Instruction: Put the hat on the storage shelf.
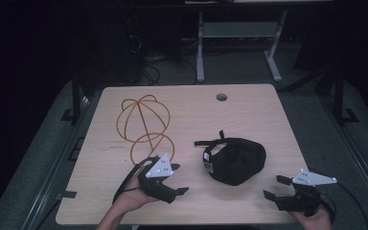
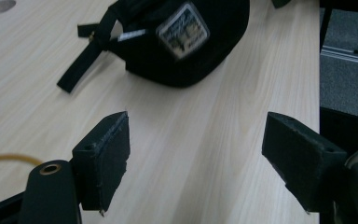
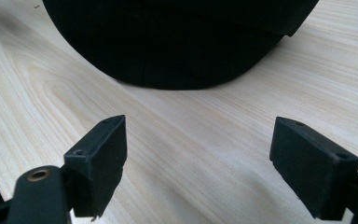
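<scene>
1. Closing in on the black cap (image 1: 237, 160) from both sides; I read this as the approach step, with nothing gripped yet.
2. Cap lies on the wooden table (image 1: 249, 110), right of centre, strap (image 1: 210, 142) trailing toward 10 o'clock. In the left gripper view its label (image 2: 182, 30) faces me.
3. Left gripper (image 1: 175, 188) sits at the cap's 8 o'clock, near but apart, jaws spread wide, holding nothing.
4. Right gripper (image 1: 274, 187) sits at the cap's 4 o'clock, also released, jaws wide. Its own view has the cap's dark edge (image 3: 177, 42) dead ahead at 12 o'clock.
5. Wire frame (image 1: 143, 124) stands at the cap's 10 o'clock, well apart and untouched.
6. Next, I judge: ease one claw forward until a jaw slips under the soft rim, then clench. Fabric may bunch or slide on the smooth wood.
</scene>
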`<state>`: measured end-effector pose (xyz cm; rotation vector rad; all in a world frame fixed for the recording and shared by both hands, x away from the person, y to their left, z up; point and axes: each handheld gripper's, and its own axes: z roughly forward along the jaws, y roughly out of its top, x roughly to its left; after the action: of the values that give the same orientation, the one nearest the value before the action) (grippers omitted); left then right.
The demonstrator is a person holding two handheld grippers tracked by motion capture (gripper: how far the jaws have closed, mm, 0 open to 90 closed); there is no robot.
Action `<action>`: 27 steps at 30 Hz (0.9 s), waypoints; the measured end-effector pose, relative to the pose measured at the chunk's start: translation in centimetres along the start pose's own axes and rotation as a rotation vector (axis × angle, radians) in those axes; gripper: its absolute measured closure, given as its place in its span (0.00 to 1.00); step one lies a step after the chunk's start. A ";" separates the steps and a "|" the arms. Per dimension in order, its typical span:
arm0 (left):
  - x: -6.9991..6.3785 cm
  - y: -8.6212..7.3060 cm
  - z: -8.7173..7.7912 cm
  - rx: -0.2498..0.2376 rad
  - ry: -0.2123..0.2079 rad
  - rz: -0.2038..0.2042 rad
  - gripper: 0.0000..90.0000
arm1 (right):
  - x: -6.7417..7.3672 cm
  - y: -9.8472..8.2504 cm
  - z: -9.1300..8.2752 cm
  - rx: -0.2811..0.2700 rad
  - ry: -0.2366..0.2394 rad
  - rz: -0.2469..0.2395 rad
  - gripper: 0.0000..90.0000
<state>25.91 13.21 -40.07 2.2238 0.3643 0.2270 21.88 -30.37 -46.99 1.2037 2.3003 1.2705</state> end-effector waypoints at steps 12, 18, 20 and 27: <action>0.7 4.3 1.9 0.004 -0.022 0.064 0.29 | 0.0 -0.1 0.0 -0.001 0.010 -0.004 0.20; 1.1 5.7 3.1 0.031 -0.017 0.086 0.31 | 0.1 -0.2 0.0 0.010 0.024 -0.005 0.20; 1.2 6.1 3.7 0.053 -0.029 0.097 0.33 | 0.2 -0.1 0.2 0.013 0.030 -0.009 0.20; 1.4 7.1 4.9 0.077 -0.048 0.121 0.34 | 0.3 -0.1 0.1 0.011 0.038 -0.008 0.21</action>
<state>29.95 5.92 -37.55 2.3260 0.2152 0.2267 21.72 -30.14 -47.14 1.1827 2.3388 1.2905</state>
